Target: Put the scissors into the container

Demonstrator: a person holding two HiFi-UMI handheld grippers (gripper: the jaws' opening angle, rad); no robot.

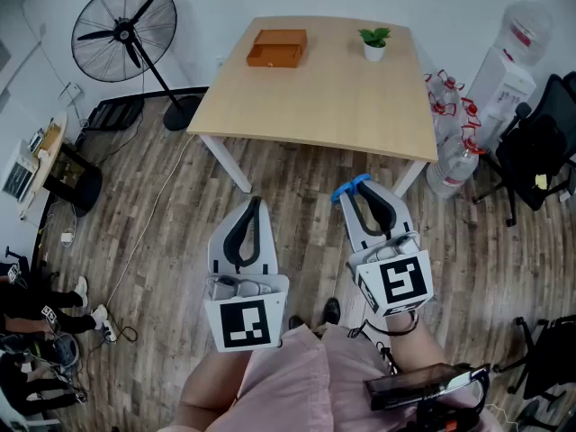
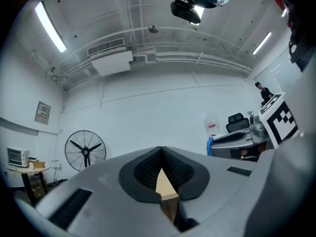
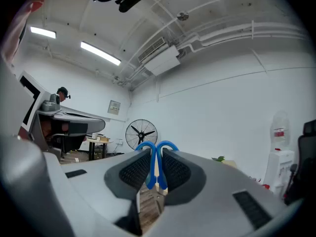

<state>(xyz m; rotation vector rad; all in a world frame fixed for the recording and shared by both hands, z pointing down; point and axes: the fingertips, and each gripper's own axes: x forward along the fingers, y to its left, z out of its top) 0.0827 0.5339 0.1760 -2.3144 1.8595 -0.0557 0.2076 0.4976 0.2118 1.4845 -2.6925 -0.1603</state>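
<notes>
Desk (image 1: 324,97), light wood, well ahead of both grippers across wooden floor (image 1: 162,241); carries orange container (image 1: 276,48) near its far left corner and a small potted plant (image 1: 373,43) near the far right, the two well apart; the container's inside cannot be made out. Around the desk: standing fan (image 1: 126,30) to the left; water bottles (image 1: 450,142), dispenser (image 1: 508,70) and office chair (image 1: 540,142) to the right. Right gripper (image 1: 360,193) (image 3: 157,154) clamped on the blue-handled scissors (image 1: 346,190) (image 3: 145,144), handle loops jutting past the tips; left gripper (image 1: 255,202) (image 2: 161,152) empty, tips pressed together.
</notes>
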